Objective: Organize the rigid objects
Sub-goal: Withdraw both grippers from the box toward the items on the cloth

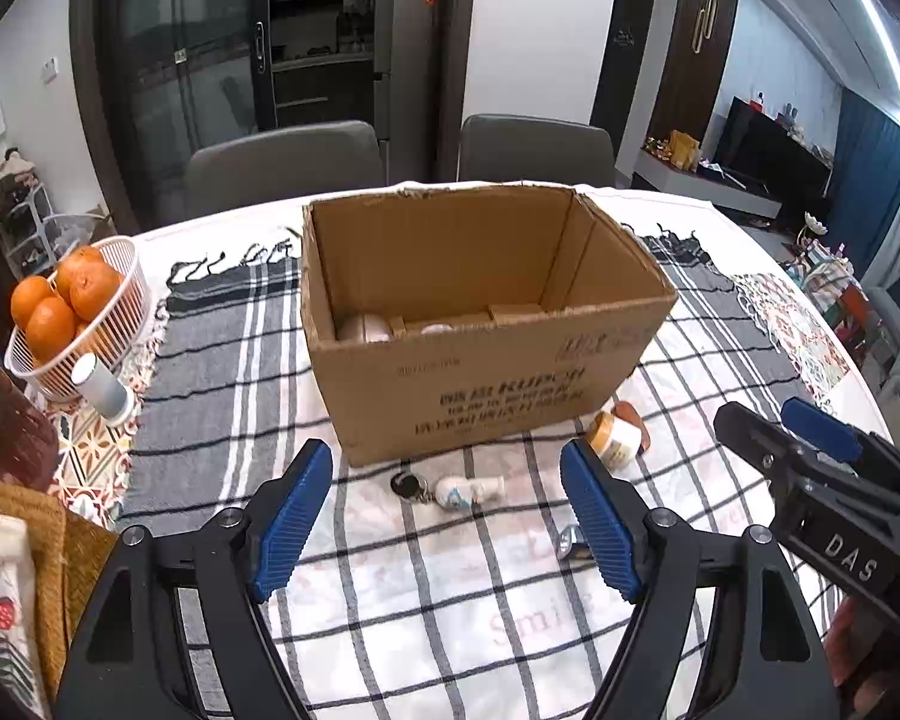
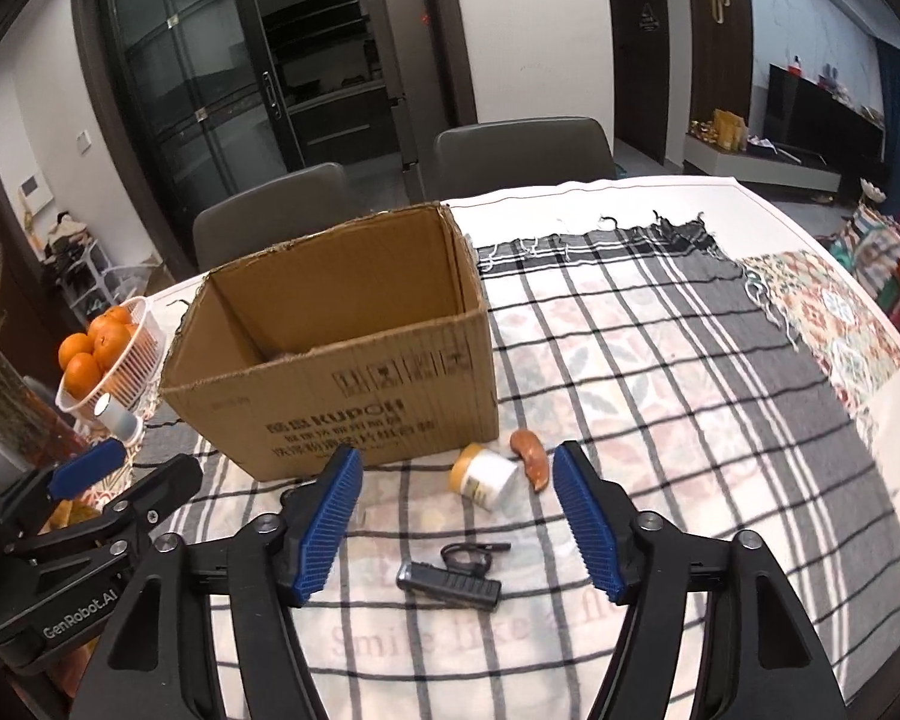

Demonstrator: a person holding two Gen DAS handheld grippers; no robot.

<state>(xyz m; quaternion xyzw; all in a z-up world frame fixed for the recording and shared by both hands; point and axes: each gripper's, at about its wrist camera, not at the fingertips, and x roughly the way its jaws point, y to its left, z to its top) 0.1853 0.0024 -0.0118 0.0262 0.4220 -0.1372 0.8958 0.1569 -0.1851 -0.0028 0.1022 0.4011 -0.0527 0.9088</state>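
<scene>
A cardboard box (image 1: pixel 486 324) printed "KUPOH" above lines of Chinese characters stands open on a checked tablecloth (image 1: pixel 390 588) whose faint lettering reads "Smile". The left gripper (image 1: pixel 447 516) is spread wide and holds nothing; a key ring with a small white figure (image 1: pixel 450 489) lies between its fingers at 12 o'clock, and a white jar with a tan lid (image 1: pixel 612 438) lies on its side at 1 o'clock, just beside the box. The right gripper (image 2: pixel 456 522), marked "DAS" on its side in the left view, also gapes wide and empty over a black device (image 2: pixel 450 585). The left gripper's body reads "GenRobot.AI". A basket of oranges (image 1: pixel 72 312) sits at 10 o'clock
</scene>
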